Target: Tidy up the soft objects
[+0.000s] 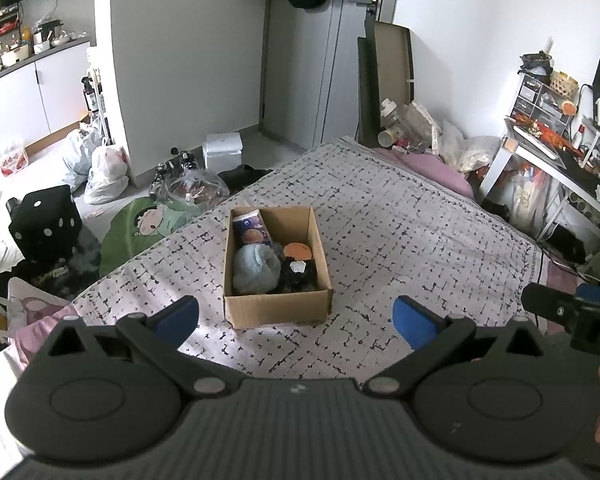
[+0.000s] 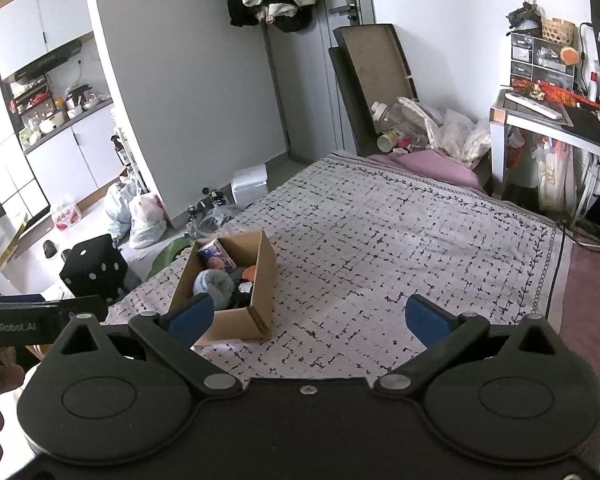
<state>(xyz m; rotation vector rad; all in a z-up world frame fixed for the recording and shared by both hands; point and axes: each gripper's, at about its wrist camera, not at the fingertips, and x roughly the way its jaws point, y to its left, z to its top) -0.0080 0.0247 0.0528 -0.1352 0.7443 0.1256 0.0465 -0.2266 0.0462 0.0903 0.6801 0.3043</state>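
Note:
An open cardboard box (image 1: 278, 307) stands on the patterned bedspread (image 1: 400, 232). It holds a grey-blue fluffy ball (image 1: 256, 268), a black plush with an orange top (image 1: 298, 264) and a purple printed packet (image 1: 252, 228). My left gripper (image 1: 296, 322) is open and empty, just in front of the box. In the right wrist view the box (image 2: 228, 322) sits to the left. My right gripper (image 2: 308, 320) is open and empty above bare bedspread (image 2: 400, 240).
A pink pillow (image 1: 436, 168) and plastic bags (image 1: 452, 140) lie at the bed's far end. A cluttered white desk (image 1: 560, 152) stands at the right. On the floor at the left are a black dice cushion (image 1: 46, 220), a green cushion (image 1: 140, 224) and bags (image 1: 104, 172).

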